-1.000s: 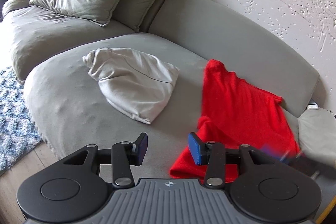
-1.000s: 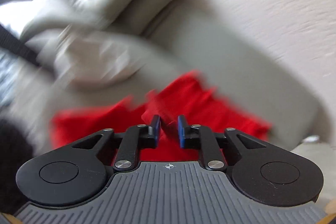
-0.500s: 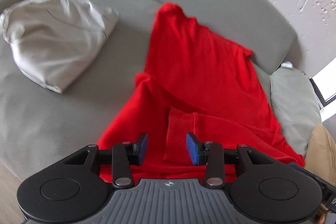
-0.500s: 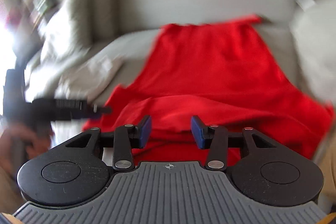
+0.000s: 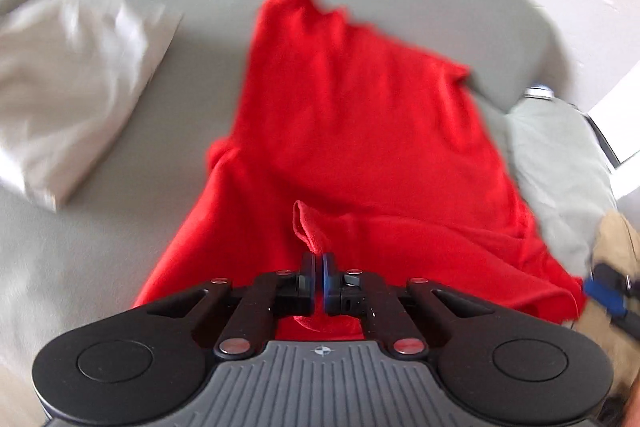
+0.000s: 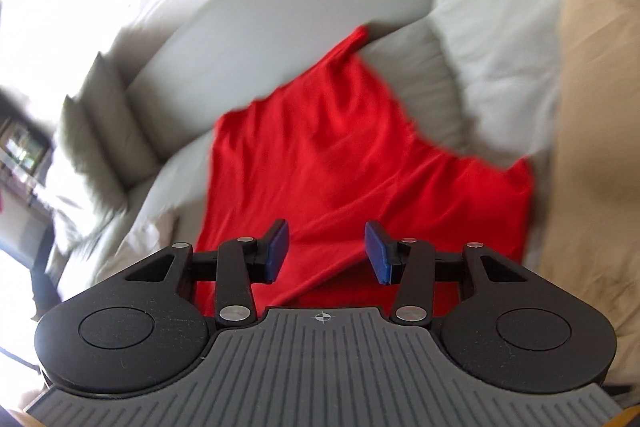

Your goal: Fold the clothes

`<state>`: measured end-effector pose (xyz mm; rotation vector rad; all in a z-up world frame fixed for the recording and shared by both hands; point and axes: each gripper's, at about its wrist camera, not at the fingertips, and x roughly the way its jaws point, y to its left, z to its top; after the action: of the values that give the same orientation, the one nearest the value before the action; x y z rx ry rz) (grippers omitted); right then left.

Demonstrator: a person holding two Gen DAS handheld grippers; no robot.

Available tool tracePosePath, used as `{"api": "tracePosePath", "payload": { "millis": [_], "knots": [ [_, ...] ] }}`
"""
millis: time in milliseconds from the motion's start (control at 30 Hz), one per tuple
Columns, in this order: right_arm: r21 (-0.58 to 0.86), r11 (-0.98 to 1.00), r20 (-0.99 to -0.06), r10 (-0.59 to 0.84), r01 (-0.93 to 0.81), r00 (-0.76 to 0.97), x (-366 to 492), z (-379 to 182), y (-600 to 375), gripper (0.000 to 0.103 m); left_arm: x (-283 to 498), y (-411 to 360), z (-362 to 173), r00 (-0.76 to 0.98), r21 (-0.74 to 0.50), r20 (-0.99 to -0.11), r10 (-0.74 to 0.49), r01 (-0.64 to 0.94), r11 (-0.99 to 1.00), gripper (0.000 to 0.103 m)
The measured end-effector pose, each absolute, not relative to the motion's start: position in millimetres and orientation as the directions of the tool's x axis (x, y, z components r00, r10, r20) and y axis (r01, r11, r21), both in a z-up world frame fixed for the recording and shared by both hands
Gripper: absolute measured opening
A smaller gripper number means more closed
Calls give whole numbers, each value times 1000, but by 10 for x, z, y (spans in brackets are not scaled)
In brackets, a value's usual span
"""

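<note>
One broad grey upholstered sofa (image 5: 100,235) carries everything here, its curved backrest running behind the seat. Spread across that seat, reaching from the front edge up against the backrest, lies the bright red knit garment (image 5: 352,131), mostly flat but rumpled along its near hem. Beside it, to the left in the left wrist view, sits a pale cream bundle of cloth (image 5: 76,95), apart from the red one; a tan cushion (image 6: 600,131) borders the garment's other side.

The left gripper (image 5: 319,277) is pinched tight on a small raised flap of the red fabric near the hem. The right gripper (image 6: 326,251) hovers over the garment's near edge with its jaws spread wide, holding nothing.

Judging from this, a fold wants both near corners held. The right one should close on a single clean edge, level with the left's pinch, so the cloth lifts evenly and does not twist or drag the far part off the backrest.
</note>
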<state>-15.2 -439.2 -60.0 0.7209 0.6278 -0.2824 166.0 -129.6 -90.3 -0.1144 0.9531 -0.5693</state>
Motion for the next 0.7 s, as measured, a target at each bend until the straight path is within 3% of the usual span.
{"api": "tracePosePath", "payload": {
  "millis": [167,267,467,600,700],
  "knots": [
    [476,704,-653,-119,527,748,-209,-644,-4616,50,1159,-1282,-455,571,-275,-556,-603,559,782,0],
    [444,695,-700,-124,565,703,-176,-772,-4697,51,1021,-1042,-316,598,-354,-493,-632,525,774,0],
    [382,698,-840,-10,605,542,-27,-1001,-4675,51,1010,-691,-360,583,-435,-555,-593,405,805,0],
    [418,714,-782,-32,561,623,124,-756,-4636,51,906,-736,-404,590,-405,-558,-583,420,812,0],
    [366,764,-792,-44,532,608,466,-724,-4544,43,901,-743,-426,584,-421,-553,-594,420,804,0]
  ]
}}
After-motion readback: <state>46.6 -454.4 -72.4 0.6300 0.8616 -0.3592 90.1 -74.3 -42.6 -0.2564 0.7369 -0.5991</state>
